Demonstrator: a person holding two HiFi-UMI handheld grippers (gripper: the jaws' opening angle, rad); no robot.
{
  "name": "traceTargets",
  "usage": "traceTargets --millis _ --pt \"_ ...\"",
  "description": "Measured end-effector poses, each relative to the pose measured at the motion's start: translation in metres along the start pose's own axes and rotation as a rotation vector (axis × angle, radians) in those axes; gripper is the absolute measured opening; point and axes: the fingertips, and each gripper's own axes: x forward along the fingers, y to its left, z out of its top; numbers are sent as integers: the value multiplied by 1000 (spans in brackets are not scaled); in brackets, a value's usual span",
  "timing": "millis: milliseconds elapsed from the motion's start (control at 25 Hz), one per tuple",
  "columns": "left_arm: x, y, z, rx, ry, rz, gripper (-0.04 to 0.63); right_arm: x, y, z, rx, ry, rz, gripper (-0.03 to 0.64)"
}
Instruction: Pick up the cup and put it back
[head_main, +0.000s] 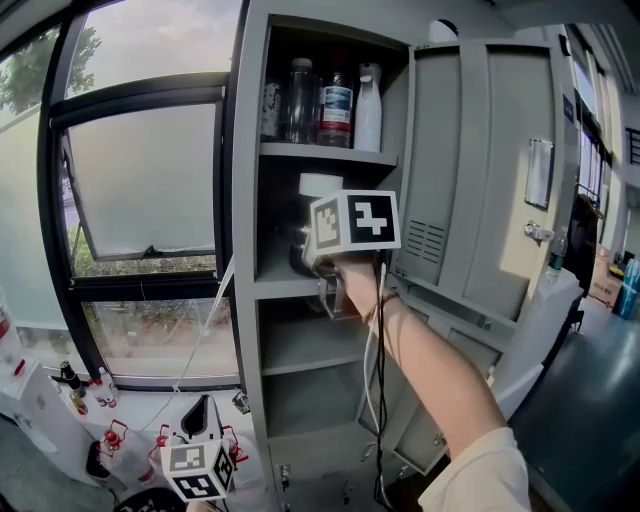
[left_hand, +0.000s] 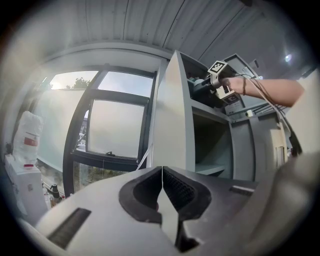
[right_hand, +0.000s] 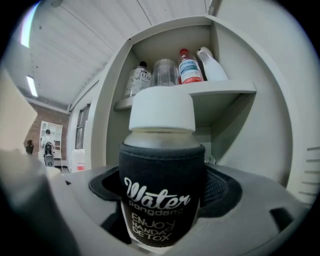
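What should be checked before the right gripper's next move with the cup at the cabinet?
1. Grip: right gripper jaws clamp the black-sleeved glass cup from both sides: ok.
2. Cup upright, round white lid seated: ok.
3. Lid clear of the grey metal upper shelf carrying bottles: ok, a gap shows in the head view.
4. Cup base resting on the grey middle shelf or lifted: cannot tell, the gripper hides it.
5. Left gripper shut, empty, low and away from the tall grey metal cabinet: ok.
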Motion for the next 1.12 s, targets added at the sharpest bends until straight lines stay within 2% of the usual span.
traceTargets --millis 320,640,1120 --pt "-6 -18 9 13 -13 -31 9 -34 7 10 -16 -32 19 411" --pt "-4 -44 14 15 -20 -73 9 -66 7 10 14 -42 53 411" --pt "3 -82 17 13 -32 -137 9 -100 7 -12 -19 -43 85 411"
